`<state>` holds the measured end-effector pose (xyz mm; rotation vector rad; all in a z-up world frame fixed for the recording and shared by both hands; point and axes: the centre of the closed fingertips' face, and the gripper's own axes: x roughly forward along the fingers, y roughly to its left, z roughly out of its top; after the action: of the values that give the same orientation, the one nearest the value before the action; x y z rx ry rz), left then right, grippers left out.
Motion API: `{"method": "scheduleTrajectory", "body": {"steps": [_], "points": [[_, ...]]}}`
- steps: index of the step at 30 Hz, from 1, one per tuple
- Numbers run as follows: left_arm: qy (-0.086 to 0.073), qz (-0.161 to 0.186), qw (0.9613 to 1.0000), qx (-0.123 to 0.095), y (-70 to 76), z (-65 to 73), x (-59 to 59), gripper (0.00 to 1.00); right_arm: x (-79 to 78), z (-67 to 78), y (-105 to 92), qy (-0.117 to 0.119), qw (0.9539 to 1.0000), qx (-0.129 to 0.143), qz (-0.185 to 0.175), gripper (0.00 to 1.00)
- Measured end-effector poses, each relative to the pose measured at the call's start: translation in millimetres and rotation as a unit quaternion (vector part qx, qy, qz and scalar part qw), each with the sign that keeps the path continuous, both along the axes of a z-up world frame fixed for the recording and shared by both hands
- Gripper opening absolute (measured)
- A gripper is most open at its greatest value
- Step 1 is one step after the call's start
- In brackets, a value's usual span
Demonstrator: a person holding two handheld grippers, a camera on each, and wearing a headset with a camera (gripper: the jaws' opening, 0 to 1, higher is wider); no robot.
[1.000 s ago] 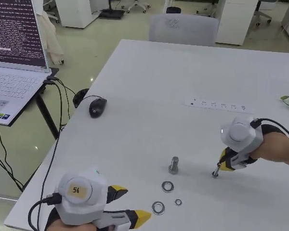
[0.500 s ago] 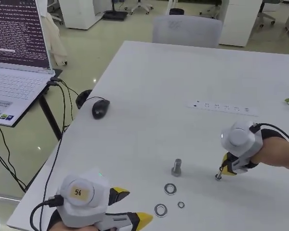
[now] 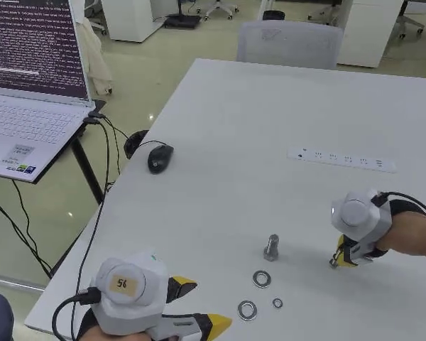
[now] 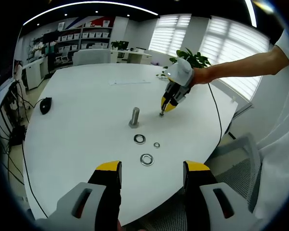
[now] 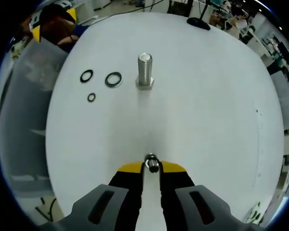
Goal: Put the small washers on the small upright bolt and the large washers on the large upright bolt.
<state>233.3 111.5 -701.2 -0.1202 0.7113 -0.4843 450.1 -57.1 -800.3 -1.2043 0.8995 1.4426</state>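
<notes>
The large bolt (image 3: pixel 271 248) (image 4: pixel 134 117) (image 5: pixel 144 70) stands upright on the white table (image 3: pixel 270 121). To its right, the right gripper (image 3: pixel 339 259) (image 5: pixel 151 166) (image 4: pixel 166 105) is shut on the small bolt (image 3: pixel 334 263) (image 5: pixel 151 162), which stands on the tabletop. Two large washers (image 3: pixel 262 278) (image 3: pixel 247 310) and one small washer (image 3: pixel 277 303) lie flat in front of the large bolt. In the left gripper view these are the two large washers (image 4: pixel 139 139) (image 4: pixel 147 159) and the small washer (image 4: pixel 156 145). The left gripper (image 3: pixel 204 305) (image 4: pixel 152 168) hovers open near the table's front edge, holding nothing.
A black mouse (image 3: pixel 160 158) lies at the table's left edge, its cable running off the side. A white power strip (image 3: pixel 341 160) lies further back on the right. An open laptop (image 3: pixel 28 92) sits on a stand to the left, and a grey chair (image 3: pixel 287 42) stands behind the table.
The head view has shifted a little. The right gripper has tipped slightly more upright over the small bolt. The bolts and washers lie where they were.
</notes>
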Motion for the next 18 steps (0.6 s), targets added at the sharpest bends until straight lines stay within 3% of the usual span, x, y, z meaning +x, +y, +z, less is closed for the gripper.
{"method": "scheduleTrajectory", "body": {"steps": [10, 18], "points": [[-0.001, -0.001, 1.0, 0.003, 1.1, 1.8, 1.6, 0.5, 1.9, -8.9, -2.1, 0.0, 0.9999, -0.006, -0.009, 0.16], [-0.003, -0.001, 1.0, 0.005, 2.1, 3.9, 2.7, 0.5, 0.9, -1.7, -1.8, -0.005, 0.9997, 0.007, -0.022, 0.21]]}}
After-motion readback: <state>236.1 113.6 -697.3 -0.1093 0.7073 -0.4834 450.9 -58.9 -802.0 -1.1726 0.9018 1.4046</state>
